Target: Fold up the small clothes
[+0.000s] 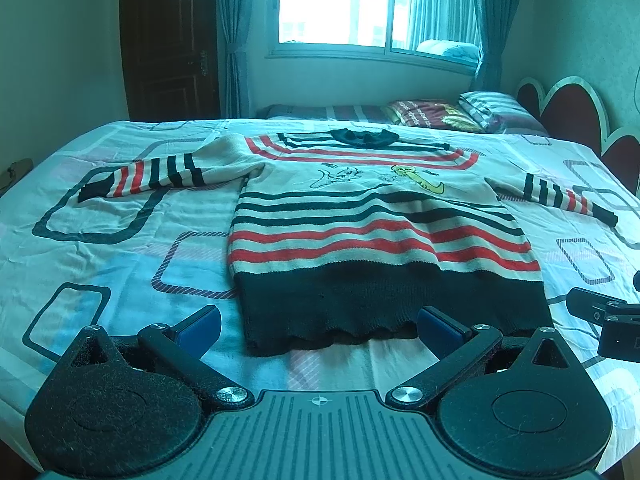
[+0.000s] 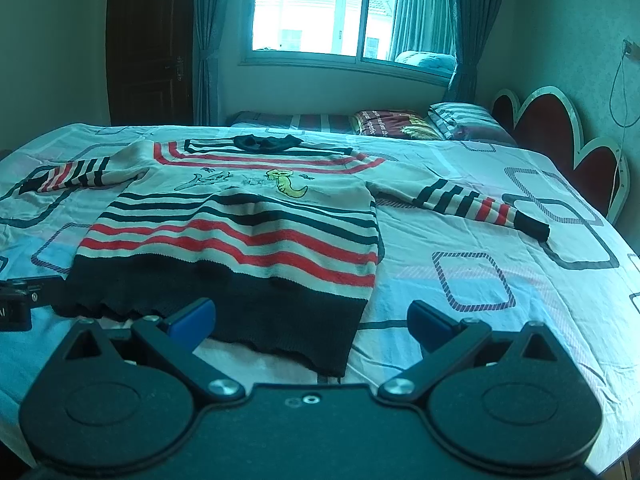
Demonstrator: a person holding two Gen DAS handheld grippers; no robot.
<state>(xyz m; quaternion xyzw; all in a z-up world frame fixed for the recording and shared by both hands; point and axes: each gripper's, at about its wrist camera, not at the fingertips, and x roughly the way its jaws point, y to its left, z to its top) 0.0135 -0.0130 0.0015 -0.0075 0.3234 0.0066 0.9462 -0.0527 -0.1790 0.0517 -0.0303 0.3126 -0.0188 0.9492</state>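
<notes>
Both tongs released, jaws wide — left gripper (image 1: 319,330) and right gripper (image 2: 311,320) hover at hem of sweater (image 1: 372,216), spread flat on bed (image 1: 120,240). Knit looks soft, floppy, light; grip sleeve cuffs first — prob. bunches.

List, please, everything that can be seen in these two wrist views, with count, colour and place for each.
sweater: one, cream with red and dark stripes, dark hem and collar, spread flat on the bed, both sleeves out to the sides.
bedsheet: one, pale blue-white with outlined squares, covering the bed.
pillows: at least two, one striped and one dark red, at the far end by the headboard.
headboard: one, dark red with a pale scalloped edge, on the right.
window: one, bright, in the far wall, with curtains on both sides.
door: one, dark wood, far left.
left gripper: open, blue pads, at the hem.
right gripper: open, blue pads, at the hem's right corner.
</notes>
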